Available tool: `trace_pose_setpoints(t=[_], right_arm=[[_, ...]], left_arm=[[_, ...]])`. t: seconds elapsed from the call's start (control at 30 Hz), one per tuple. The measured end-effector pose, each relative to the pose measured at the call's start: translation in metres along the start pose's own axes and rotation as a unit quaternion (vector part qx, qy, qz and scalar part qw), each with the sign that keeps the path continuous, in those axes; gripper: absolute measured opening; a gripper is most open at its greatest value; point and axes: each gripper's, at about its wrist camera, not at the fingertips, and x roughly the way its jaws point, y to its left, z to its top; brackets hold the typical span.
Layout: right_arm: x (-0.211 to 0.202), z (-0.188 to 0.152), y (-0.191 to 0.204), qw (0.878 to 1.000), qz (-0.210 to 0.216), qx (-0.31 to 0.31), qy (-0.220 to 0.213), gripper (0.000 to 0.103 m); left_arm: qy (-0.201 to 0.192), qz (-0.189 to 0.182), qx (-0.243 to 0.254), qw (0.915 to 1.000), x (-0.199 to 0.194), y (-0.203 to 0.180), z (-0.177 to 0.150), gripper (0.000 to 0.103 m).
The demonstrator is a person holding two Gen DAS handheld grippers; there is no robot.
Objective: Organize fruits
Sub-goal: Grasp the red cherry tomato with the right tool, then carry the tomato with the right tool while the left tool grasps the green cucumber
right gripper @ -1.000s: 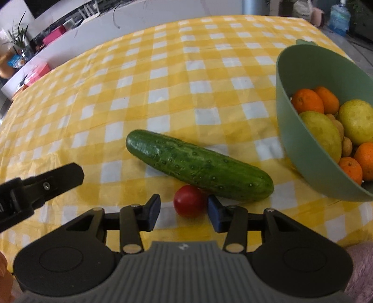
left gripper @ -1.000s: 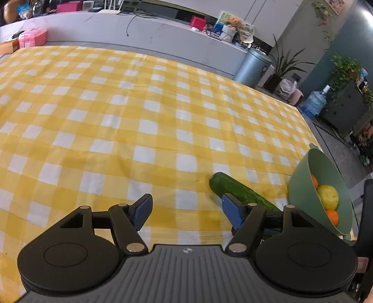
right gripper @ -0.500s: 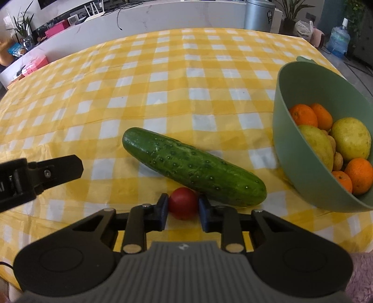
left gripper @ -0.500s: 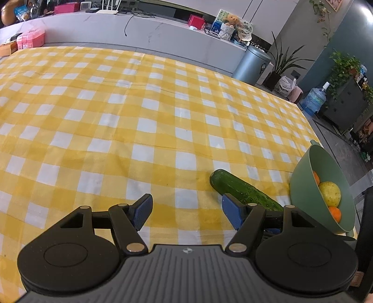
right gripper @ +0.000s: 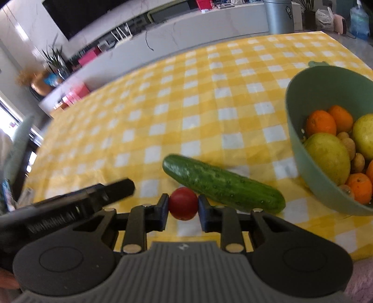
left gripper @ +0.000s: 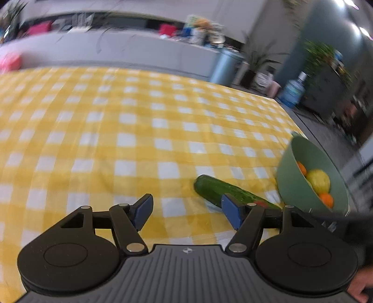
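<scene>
Yellow-checked worktop (right gripper: 186, 102) under me: my right tool (right gripper: 183, 206) clamps a small, round, glossy red tomato (right gripper: 183, 203); my left tool (left gripper: 186, 211) stands apart, empty.

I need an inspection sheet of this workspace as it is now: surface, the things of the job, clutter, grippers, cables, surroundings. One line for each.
Surface: yellow and white checked tablecloth covers the table.
Job's things: cucumber lies on the cloth; small red tomato sits between the right gripper's pads; green bowl stands to the right, holding oranges, yellow-green fruits and small brown ones.
Clutter: nothing seen on the cloth besides these.
Grippers: right gripper is shut on the tomato; left gripper is open, nothing between its pads.
Cables: a dark cord hangs on the grey counter behind the table.
Surroundings: metal bin, potted plants, water bottle, pink boxes; the left view is blurred.
</scene>
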Motion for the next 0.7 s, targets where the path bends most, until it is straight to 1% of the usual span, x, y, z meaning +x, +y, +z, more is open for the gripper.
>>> trace_pose_setpoints(t=[0.03,0.07,0.1,0.13,0.17,0.2,0.3,0.33,0.37,0.43,0.5,0.53,0.57,0.63,0.7], right_arm=[[-0.007,0.001,-0.002,1.0,0.007,0.002,-0.006,0.023],[-0.013,0.003,-0.006,1.0,0.016,0.005,-0.013,0.023],[-0.02,0.005,-0.009,0.999,0.024,0.01,-0.02,0.023],[-0.025,0.007,-0.013,0.999,0.029,0.015,-0.029,0.023],[-0.034,0.009,-0.016,0.998,0.033,0.021,-0.043,0.023],[-0.041,0.012,-0.02,0.997,0.037,0.025,-0.055,0.023],[-0.063,0.016,-0.033,0.994,0.055,0.046,-0.088,0.023],[-0.07,0.016,-0.04,0.992,0.059,0.054,-0.097,0.023],[-0.074,0.017,-0.044,0.991,0.061,0.06,-0.102,0.023],[-0.082,0.018,-0.055,0.989,0.059,0.071,-0.113,0.023],[-0.086,0.018,-0.064,0.988,0.055,0.084,-0.12,0.023],[-0.088,0.018,-0.069,0.987,0.054,0.089,-0.123,0.023],[-0.089,0.019,-0.073,0.986,0.055,0.094,-0.126,0.023],[-0.09,0.018,-0.077,0.985,0.056,0.1,-0.128,0.023],[-0.089,0.018,-0.08,0.985,0.058,0.103,-0.128,0.023]], left_arm=[[-0.006,-0.002,0.025,0.9997,-0.001,-0.006,0.001,0.079],[-0.017,-0.003,0.068,0.9976,-0.002,-0.016,0.001,0.079],[-0.028,-0.004,0.12,0.9924,-0.004,-0.028,0.0,0.079],[-0.033,0.0,0.167,0.9853,-0.004,-0.04,0.0,0.079],[-0.035,0.007,0.217,0.9756,-0.003,-0.053,-0.001,0.079],[-0.033,0.008,0.25,0.9677,-0.002,-0.064,-0.002,0.079],[-0.019,-0.008,0.339,0.9405,0.007,-0.09,-0.006,0.08],[-0.013,-0.011,0.37,0.9289,0.01,-0.098,-0.007,0.08],[-0.012,-0.012,0.403,0.915,0.013,-0.106,-0.01,0.08],[-0.023,-0.019,0.459,0.8877,0.018,-0.117,-0.017,0.08],[-0.028,-0.031,0.504,0.8626,0.022,-0.123,-0.024,0.08],[-0.021,-0.039,0.52,0.8533,0.026,-0.125,-0.025,0.08],[-0.013,-0.046,0.53,0.8465,0.029,-0.125,-0.025,0.08],[-0.001,-0.056,0.545,0.8365,0.037,-0.127,-0.023,0.08],[0.009,-0.062,0.554,0.8301,0.046,-0.127,-0.019,0.08]])
